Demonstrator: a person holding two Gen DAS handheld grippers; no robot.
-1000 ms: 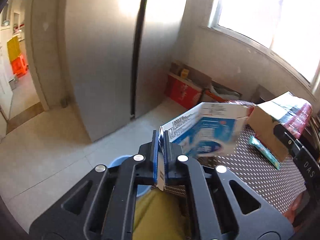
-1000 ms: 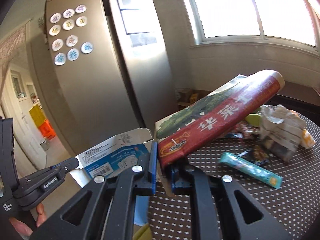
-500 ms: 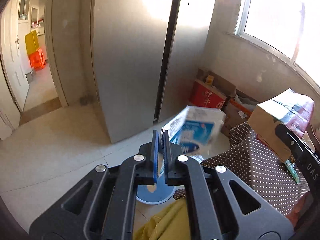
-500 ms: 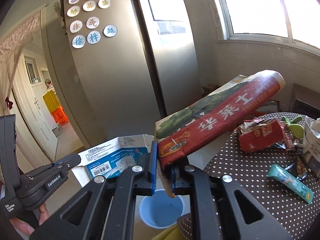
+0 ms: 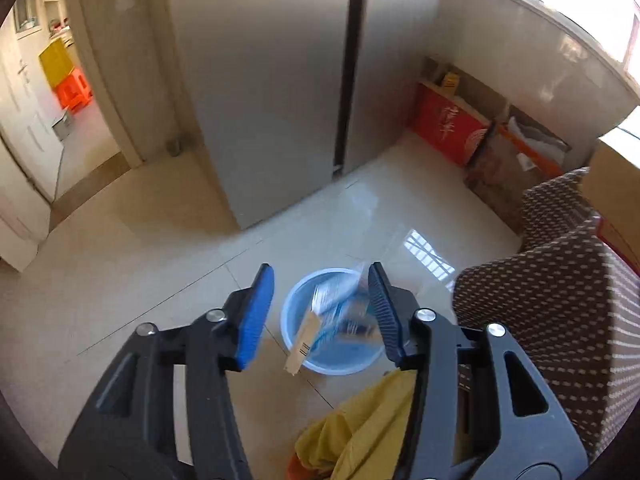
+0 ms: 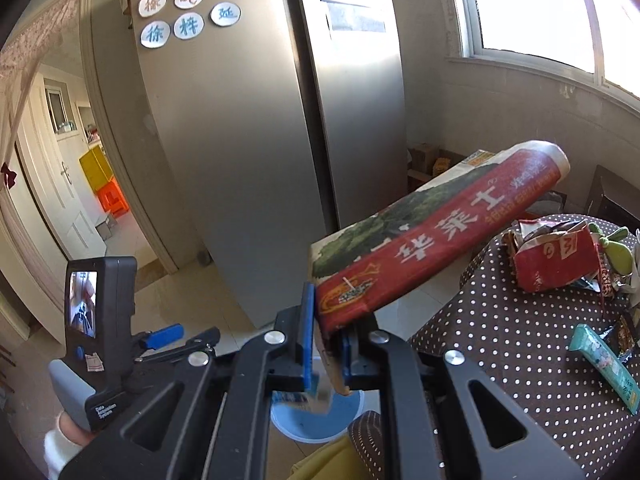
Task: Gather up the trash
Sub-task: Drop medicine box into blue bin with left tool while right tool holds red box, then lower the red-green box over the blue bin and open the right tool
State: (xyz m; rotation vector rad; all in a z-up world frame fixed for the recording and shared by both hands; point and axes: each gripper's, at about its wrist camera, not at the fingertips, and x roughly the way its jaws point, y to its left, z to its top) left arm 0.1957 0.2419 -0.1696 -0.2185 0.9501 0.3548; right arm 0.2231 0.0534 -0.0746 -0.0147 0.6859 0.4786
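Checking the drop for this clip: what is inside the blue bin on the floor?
In the blue bin a blurred blue-and-white carton shows, one flap jutting over the rim, below the open left gripper. The carton covers most of the bin's floor, so anything underneath cannot be seen.

I see the blue-and-white carton (image 5: 340,312) blurred inside the pale blue bin (image 5: 294,344) on the floor, one tan flap poking over the bin's near rim. The long red-and-green box (image 6: 432,240) hangs tilted above the bin — far end raised. On the dotted tabletop lie a crumpled red wrapper (image 6: 552,260) toward the far edge and a teal packet (image 6: 604,364) near the right edge.
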